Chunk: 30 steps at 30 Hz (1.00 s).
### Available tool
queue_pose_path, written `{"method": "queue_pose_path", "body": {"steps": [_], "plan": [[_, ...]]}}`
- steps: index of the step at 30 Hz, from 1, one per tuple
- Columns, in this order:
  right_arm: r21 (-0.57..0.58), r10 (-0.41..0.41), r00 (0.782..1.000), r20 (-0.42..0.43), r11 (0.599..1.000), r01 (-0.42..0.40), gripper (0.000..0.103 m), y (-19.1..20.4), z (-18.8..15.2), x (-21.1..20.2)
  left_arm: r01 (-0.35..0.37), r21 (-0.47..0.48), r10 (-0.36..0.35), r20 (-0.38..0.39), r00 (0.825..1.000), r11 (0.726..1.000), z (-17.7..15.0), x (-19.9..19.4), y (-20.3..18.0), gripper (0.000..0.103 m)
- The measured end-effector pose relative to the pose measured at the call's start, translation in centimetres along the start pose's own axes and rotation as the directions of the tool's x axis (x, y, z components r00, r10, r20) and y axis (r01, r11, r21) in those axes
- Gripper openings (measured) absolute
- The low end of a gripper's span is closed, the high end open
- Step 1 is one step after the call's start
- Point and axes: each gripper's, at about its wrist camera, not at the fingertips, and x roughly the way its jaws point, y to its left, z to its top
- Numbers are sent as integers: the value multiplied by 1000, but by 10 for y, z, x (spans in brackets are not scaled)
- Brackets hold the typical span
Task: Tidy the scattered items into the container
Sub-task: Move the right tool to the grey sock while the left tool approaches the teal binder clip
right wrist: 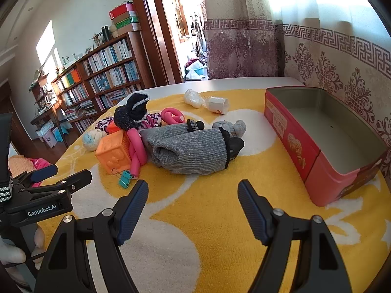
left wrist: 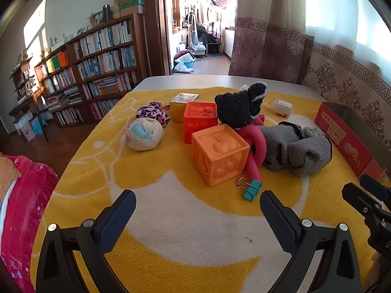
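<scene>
Yellow-and-white towel (right wrist: 195, 207) covers a white table (left wrist: 195, 80); bookshelf and doorway behind. Both grippers hover low over the towel's near edge, nothing held: left gripper (left wrist: 198, 210) has fingers spread wide, right gripper (right wrist: 193, 202) likewise released and empty. Nearest item: teal clip (left wrist: 251, 189), just ahead of the left fingers, toward the right one, touching the end of the pink roller (left wrist: 254, 151). Orange block (left wrist: 220, 153) sits directly beyond, left of the roller; a second, redder block (left wrist: 200, 119) behind it. Grey sock (right wrist: 193, 149) lies ahead of the right gripper, roughly centred between its fingers but apart from them. Black sock (left wrist: 239, 107) is piled on the blocks. Further left: white sock ball (left wrist: 144, 134), leopard-print bundle (left wrist: 154, 112), gold box (left wrist: 182, 102). Far side: white bottle (right wrist: 217, 105) on its side, crumpled plastic (right wrist: 194, 99) beside it. Red tin (right wrist: 293, 134) stands open at the right edge, well right of the pile; what shows of its interior is empty. Judgement: task barely begun, every visible item left to move. The clip or grey sock looks the easiest first pick.
</scene>
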Motion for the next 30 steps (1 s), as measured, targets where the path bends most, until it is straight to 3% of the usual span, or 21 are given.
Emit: {"method": "queue_pose_path", "body": {"steps": [9, 20, 30], "plan": [[32, 25, 999, -36, 999, -24, 79, -6, 11, 11, 15, -13, -15, -12, 1000, 1000, 11, 12, 8, 103], [-15, 1, 997, -82, 1000, -2, 81, -2, 35, 44, 58, -21, -59, -59, 997, 998, 13, 32, 8, 103], [-5, 12, 988, -155, 1000, -13, 85, -11, 44, 79, 132, 15, -130, -99, 987, 991, 11, 44, -5, 103]]}}
